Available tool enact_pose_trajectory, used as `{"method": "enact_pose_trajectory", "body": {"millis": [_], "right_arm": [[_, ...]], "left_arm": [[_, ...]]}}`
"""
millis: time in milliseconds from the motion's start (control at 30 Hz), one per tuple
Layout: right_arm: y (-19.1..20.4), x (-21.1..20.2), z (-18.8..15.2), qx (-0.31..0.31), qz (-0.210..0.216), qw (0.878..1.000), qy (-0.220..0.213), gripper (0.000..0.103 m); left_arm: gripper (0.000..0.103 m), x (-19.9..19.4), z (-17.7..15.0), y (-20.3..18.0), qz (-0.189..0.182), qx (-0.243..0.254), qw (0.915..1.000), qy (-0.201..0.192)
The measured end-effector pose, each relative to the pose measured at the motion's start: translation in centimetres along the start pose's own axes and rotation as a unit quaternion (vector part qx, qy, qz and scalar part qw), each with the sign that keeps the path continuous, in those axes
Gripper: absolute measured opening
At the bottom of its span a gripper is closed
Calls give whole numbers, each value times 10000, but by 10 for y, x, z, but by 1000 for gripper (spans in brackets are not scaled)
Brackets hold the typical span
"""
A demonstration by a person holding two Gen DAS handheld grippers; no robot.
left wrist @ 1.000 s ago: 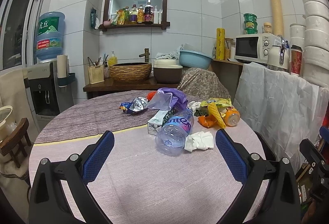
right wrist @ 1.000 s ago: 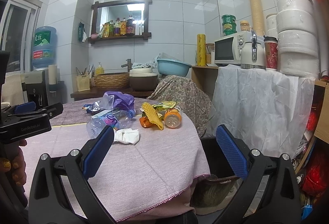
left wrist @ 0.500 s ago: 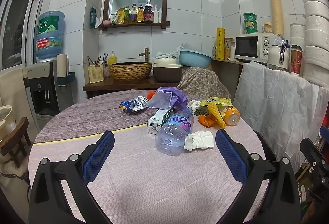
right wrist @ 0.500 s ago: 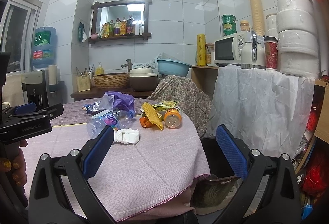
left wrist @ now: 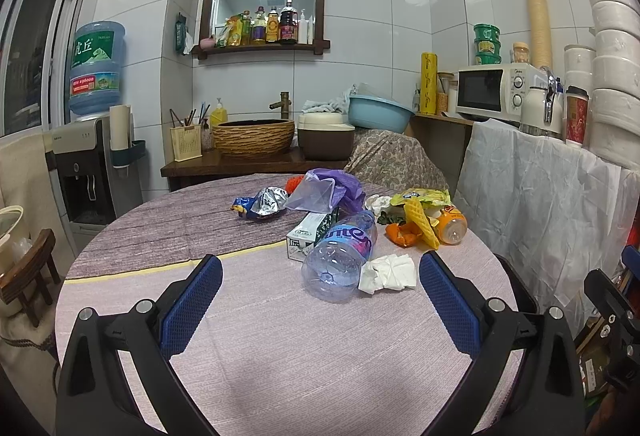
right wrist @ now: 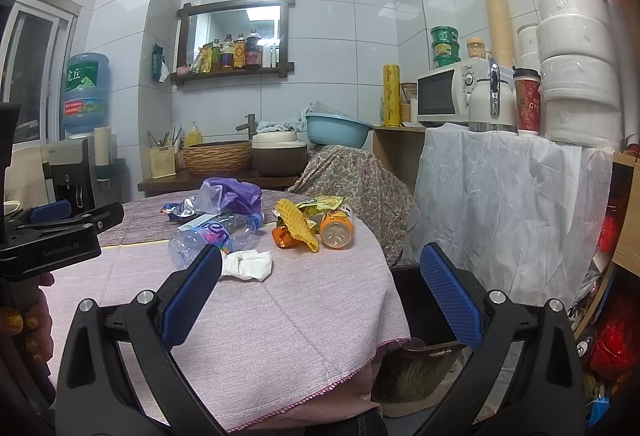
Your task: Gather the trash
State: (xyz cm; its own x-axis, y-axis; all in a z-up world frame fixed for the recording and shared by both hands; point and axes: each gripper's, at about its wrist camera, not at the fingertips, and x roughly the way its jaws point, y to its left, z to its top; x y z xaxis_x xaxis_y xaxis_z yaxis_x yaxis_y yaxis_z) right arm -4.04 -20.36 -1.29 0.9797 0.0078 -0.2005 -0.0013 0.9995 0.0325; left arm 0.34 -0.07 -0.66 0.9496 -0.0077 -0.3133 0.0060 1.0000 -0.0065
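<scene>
The left wrist camera looks forward between the blue-padded fingers of the left gripper [left wrist: 320, 300], low over the round table with the lilac woven cloth [left wrist: 280, 348], facing the white tiled back wall and its wood-framed mirror shelf [left wrist: 264, 16]. The litter heap lies near, centred on a crushed clear plastic bottle with a purple label [left wrist: 340, 256].

The right wrist camera sits further right, off the table's edge [right wrist: 312, 320], looking across the right gripper [right wrist: 320, 300] toward the same wall, with a dark bin [right wrist: 424, 320] below. It sees the bottle [right wrist: 212, 236] farther off, to its left. Both views share the heap, shelf [right wrist: 236, 36] and white microwave oven [left wrist: 496, 90].
</scene>
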Motion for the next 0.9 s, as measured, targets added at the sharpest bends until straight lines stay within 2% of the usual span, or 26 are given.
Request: {"method": "enact_pose_trajectory", "body": {"millis": [900], "right_arm": [[0,2,-2,11,22,10000,38,98]], "left_arm": [[98,5,-3,-4,-11,51,10000,82]]}}
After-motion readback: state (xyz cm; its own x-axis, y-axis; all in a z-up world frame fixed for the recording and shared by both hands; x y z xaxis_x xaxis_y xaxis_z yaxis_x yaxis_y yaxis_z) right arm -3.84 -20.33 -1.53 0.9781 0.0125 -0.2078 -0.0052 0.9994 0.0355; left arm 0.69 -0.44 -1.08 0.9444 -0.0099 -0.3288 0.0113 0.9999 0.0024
